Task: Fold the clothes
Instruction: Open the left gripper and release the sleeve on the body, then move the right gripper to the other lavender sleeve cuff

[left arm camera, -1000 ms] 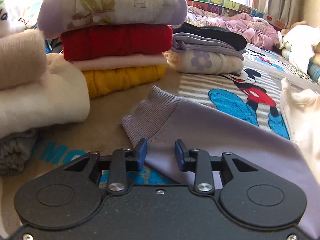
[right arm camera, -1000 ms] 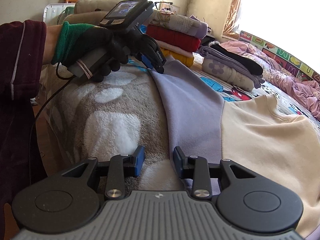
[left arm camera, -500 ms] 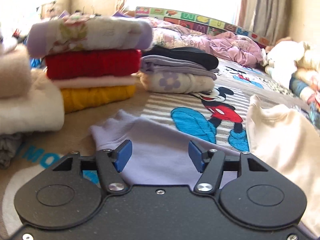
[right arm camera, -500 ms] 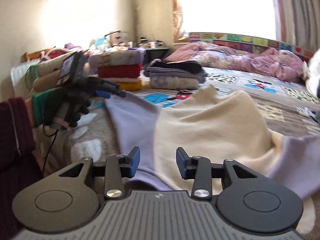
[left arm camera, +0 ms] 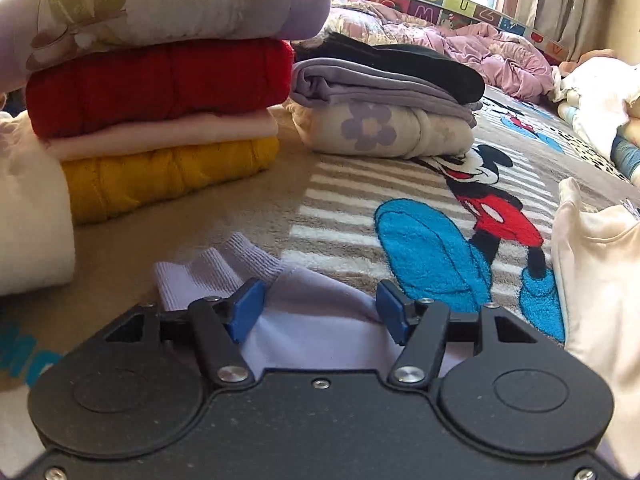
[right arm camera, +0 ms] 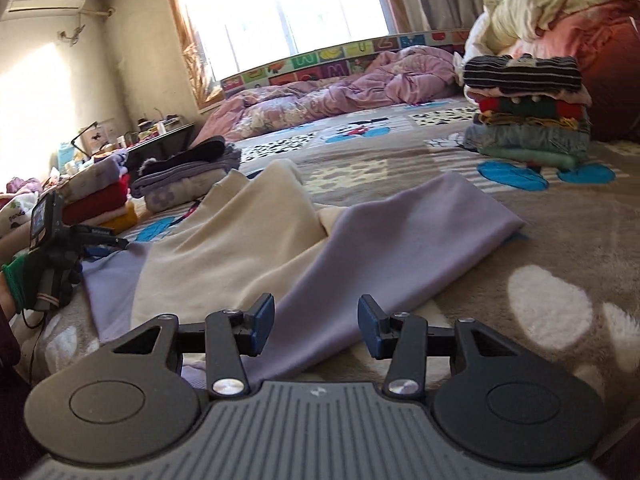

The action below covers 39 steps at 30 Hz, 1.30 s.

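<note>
Left wrist view: the left gripper, blue pads spread apart, hovers over the ribbed cuff of a lilac-and-cream sweatshirt lying on a plush cartoon-print blanket — gripping nothing. Right wrist view: the right gripper has just been opening; the sweatshirt's lilac sleeve lies between its jaws, unpinched.

A: What's the top like?
B: Cream body, lilac sleeves, spread loosely on the bed and rumpled.
A: And the sleeves?
B: One sleeve folds across the body; the other's ribbed cuff lies flat beside the folded stacks.
</note>
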{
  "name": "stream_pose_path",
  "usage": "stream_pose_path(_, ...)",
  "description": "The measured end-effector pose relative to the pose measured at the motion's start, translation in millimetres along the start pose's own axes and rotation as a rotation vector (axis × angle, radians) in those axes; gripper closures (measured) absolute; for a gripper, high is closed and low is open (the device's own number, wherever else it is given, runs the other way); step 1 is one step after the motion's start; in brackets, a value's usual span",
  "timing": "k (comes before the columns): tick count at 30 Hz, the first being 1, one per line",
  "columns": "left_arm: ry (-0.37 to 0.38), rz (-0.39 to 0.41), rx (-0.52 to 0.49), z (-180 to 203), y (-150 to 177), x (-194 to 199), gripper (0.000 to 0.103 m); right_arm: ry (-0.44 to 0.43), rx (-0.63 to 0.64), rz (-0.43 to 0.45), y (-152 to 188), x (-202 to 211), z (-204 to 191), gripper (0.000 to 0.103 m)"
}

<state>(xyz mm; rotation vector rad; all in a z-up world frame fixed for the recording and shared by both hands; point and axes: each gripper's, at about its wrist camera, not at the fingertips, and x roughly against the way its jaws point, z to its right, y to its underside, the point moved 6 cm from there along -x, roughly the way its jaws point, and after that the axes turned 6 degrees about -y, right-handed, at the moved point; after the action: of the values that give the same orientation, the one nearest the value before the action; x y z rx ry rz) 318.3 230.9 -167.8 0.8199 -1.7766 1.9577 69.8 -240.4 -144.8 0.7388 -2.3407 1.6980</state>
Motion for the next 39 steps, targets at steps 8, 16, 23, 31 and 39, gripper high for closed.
stream_pose_path(8, -0.046, 0.121, -0.006, 7, -10, 27, 0.040, 0.074, -0.280, 0.099, -6, 1, 70, 0.054)
stream_pose_path(16, -0.008, 0.152, 0.007, 37, 7, 65, 0.040, 0.072, -0.616, 0.203, -8, -11, 141, 0.049)
stream_pose_path(23, 0.188, 0.166, -0.020, 99, 17, 111, 0.030, 0.077, -0.698, 0.238, -23, -40, 169, 0.046)
stream_pose_path(31, 0.443, 0.020, 0.027, 164, 50, 135, 0.021, 0.071, -0.660, 0.239, -35, -58, 170, 0.069)
stream_pose_path(39, 0.479, 0.001, 0.093, 183, 52, 119, 0.021, 0.083, -0.382, 0.281, -59, -49, 132, 0.094)
